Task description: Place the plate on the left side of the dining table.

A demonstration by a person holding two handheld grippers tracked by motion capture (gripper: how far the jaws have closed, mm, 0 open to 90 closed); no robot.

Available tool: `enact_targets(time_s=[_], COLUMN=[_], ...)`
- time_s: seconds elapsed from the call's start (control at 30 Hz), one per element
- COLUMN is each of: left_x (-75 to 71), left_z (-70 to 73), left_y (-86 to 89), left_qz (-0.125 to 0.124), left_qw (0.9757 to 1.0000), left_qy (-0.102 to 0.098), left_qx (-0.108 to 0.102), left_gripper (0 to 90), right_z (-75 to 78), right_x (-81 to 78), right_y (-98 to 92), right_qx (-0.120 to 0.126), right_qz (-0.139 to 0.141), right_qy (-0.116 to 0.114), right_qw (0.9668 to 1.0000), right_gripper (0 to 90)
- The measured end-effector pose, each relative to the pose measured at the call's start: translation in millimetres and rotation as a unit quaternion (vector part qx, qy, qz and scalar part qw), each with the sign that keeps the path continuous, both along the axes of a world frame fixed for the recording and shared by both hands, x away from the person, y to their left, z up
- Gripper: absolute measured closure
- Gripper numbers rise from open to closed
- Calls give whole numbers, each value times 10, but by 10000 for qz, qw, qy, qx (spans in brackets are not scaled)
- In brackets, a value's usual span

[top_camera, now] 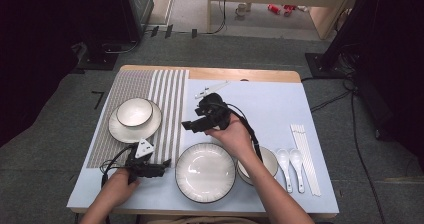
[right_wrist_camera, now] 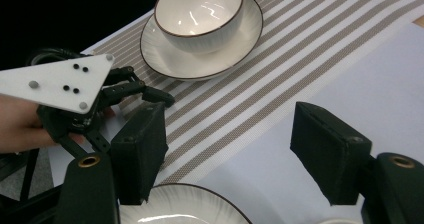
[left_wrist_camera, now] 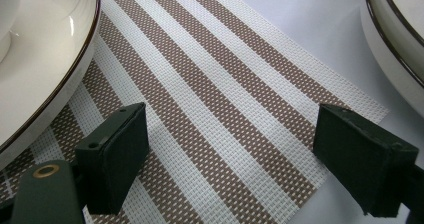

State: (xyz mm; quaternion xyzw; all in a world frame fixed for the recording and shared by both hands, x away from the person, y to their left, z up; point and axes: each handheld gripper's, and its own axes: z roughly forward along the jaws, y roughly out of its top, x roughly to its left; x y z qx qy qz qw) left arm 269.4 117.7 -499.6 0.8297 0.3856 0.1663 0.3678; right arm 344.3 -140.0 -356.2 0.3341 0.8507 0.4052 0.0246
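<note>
Now both claws gape wide, empty — left claw (left_wrist_camera: 227, 159) over the striped placemat (left_wrist_camera: 220, 84) edge

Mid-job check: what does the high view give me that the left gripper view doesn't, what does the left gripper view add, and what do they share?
High view, beyond the other: the right tongs held open above the table, two white spoons, white chopsticks and a second bowl under the right forearm.
Left gripper view, beyond the other: the weave up close, and nothing between the open jaws.
Shared: the left tongs, the striped placemat, the saucer under the far bowl and the large plate.
</note>
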Motion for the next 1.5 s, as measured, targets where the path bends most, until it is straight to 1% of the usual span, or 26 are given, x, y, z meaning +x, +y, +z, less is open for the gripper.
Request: enact_targets(time_s=[0.23,0.33,0.4,0.53,0.63,0.67,0.77,0.8,0.97,1.0,1.1,1.3,1.33,1.37,1.4,1.5], left_x=[1,1,1,1,1,1,1,1,1,1,1,1,1,1,1,1], left_z=[2,2,2,2,2,2,2,1,1,2,1,2,2,2,2,2], left_y=[3,3,3,3,3,3,3,3,3,3,3,3,3,3,4,4], left_qz=[-18,-17,-18,-17,-17,-17,-16,-15,-15,-17,-16,-16,-17,-17,-18,-17], left_qw=[10000,10000,10000,10000,10000,10000,10000,10000,10000,10000,10000,10000,10000,10000,10000,10000], left_qy=[4,4,3,4,4,3,4,4,4,4,3,3,4,4,3,3], left_qx=[25,24,24,25,24,24,21,20,20,22,20,21,21,21,22,22], left_gripper=[147,147,147,147,147,147,147,147,147,147,147,147,147,147,147,147], right_z=[-46,-50,-49,-50,-50,-50,-49,-47,-28,-24,-21,-23,-43,-43,-77,-105], right_x=[-16,-27,-31,-42,-45,-48,-54,-56,-55,-52,-58,-76,-84,-84,-98,-104], right_y=[-146,-253,-278,-396,-437,-480,-533,-587,-681,-721,-768,-858,-907,-907,-960,-1016], right_qx=[14,73,81,100,111,92,74,92,169,226,280,220,203,203,214,175], right_qz=[-5,-18,-18,-76,-72,-57,-89,-137,-179,-198,-196,-282,-311,-311,-346,-390], right_qy=[16,46,27,-65,-103,-117,-122,-113,-164,-142,-109,-161,-220,-220,-291,-329], right_qw=[10000,10000,10000,9999,9999,9999,9999,9998,9996,9994,9994,9992,9991,9991,9987,9985], right_gripper=[304,302,302,305,306,307,307,307,307,306,296,284,278,278,247,248])
